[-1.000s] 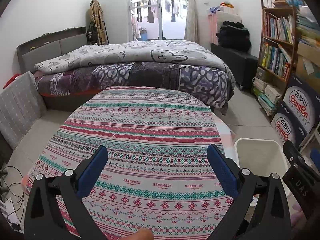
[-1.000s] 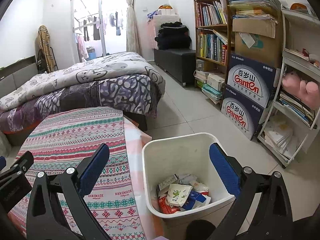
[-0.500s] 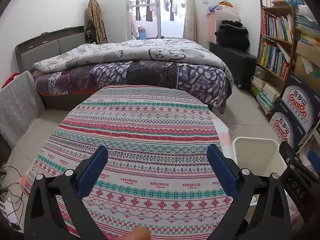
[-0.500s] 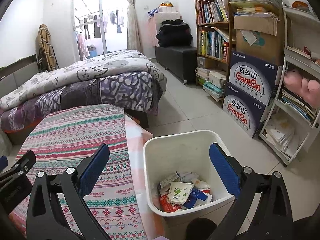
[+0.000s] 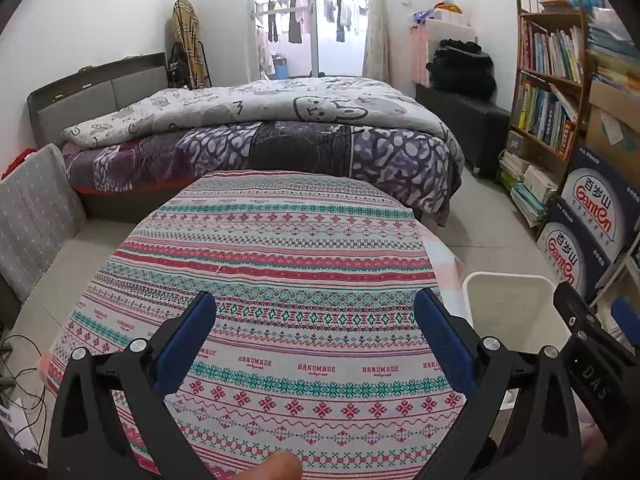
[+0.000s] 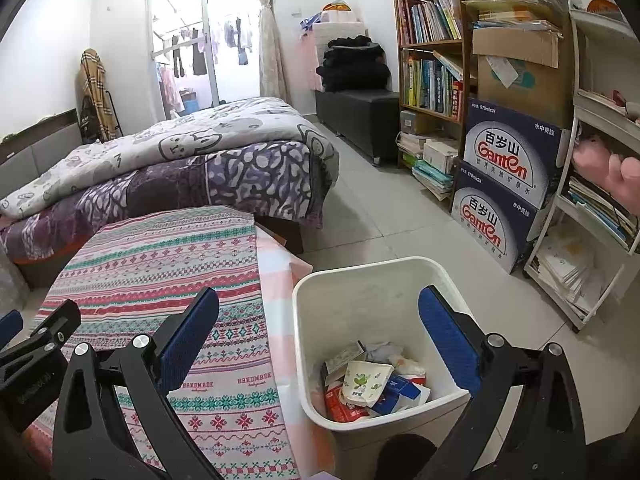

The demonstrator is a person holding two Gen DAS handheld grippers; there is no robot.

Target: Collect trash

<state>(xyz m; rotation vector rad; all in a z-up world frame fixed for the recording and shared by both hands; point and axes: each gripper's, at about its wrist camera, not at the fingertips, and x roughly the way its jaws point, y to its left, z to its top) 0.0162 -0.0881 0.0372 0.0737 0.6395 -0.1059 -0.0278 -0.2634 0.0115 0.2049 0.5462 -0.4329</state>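
Observation:
A white trash bin point(image 6: 376, 280) stands on the floor right of the table and holds several wrappers, cartons and a paper cup point(image 6: 366, 380). My right gripper point(image 6: 318, 328) is open and empty, held above the bin's near side. My left gripper point(image 5: 316, 332) is open and empty above the table with the patterned cloth point(image 5: 276, 256), which carries no trash in view. The bin's rim point(image 5: 508, 278) shows at the right of the left wrist view.
A bed point(image 5: 256, 136) with quilts stands beyond the table. A bookshelf point(image 6: 432, 52), stacked water boxes point(image 6: 508, 184) and a white rack point(image 6: 600, 200) line the right wall. A grey cushion point(image 5: 32, 216) lies left. Cables point(image 5: 20, 376) lie on the floor at left.
Both grippers have drifted slightly, so the views shift a little; both stay open and empty. The trash in the bin has not moved.

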